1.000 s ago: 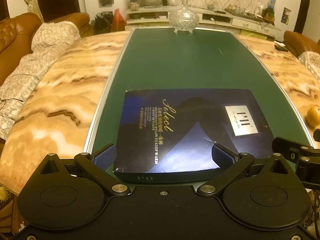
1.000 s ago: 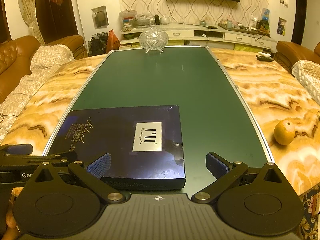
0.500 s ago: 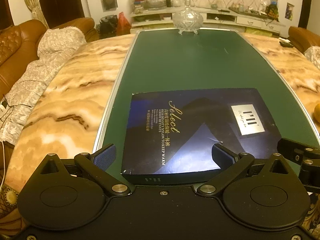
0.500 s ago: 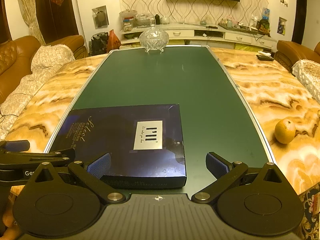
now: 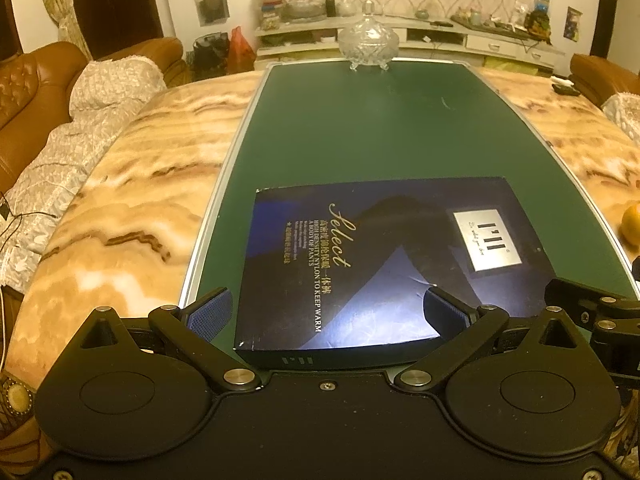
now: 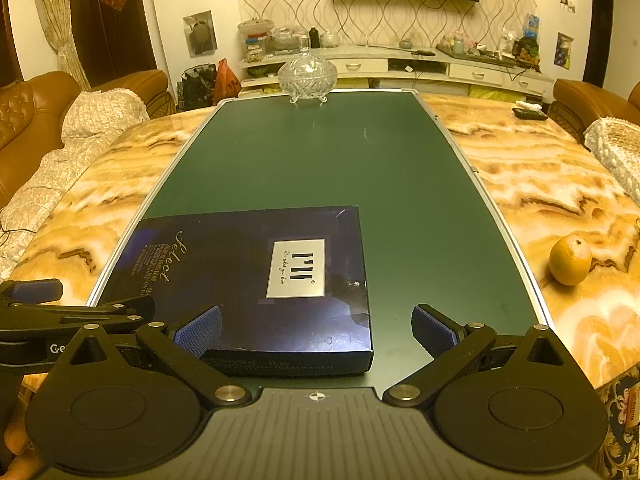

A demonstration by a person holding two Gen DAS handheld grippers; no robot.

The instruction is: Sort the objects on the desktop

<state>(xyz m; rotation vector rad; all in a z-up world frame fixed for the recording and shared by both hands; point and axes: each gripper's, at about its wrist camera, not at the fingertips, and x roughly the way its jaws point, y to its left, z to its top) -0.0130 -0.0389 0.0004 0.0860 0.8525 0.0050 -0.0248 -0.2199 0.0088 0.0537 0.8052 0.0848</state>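
Observation:
A flat dark blue box (image 5: pixel 384 264) (image 6: pixel 256 280) with gold "Select" lettering lies on the green centre panel (image 5: pixel 380 132) of the table, near its front. My left gripper (image 5: pixel 326 312) is open, its blue pads on either side of the box's near edge and apart from it. My right gripper (image 6: pixel 316 330) is open too, spanning the box's near right corner without touching. An orange (image 6: pixel 570 260) sits on the marble top to the right. Each gripper shows at the edge of the other's view.
A lidded crystal bowl (image 6: pixel 307 74) stands at the far end of the green panel. The marble table top (image 6: pixel 540 184) flanks it on both sides. A remote (image 6: pixel 530 113) lies far right. Brown sofas with lace covers (image 5: pixel 96 92) border the table.
The left gripper has drifted left and tilted up a little, so the box sits further right in its view. The right view and the box barely changed. Both stayed open.

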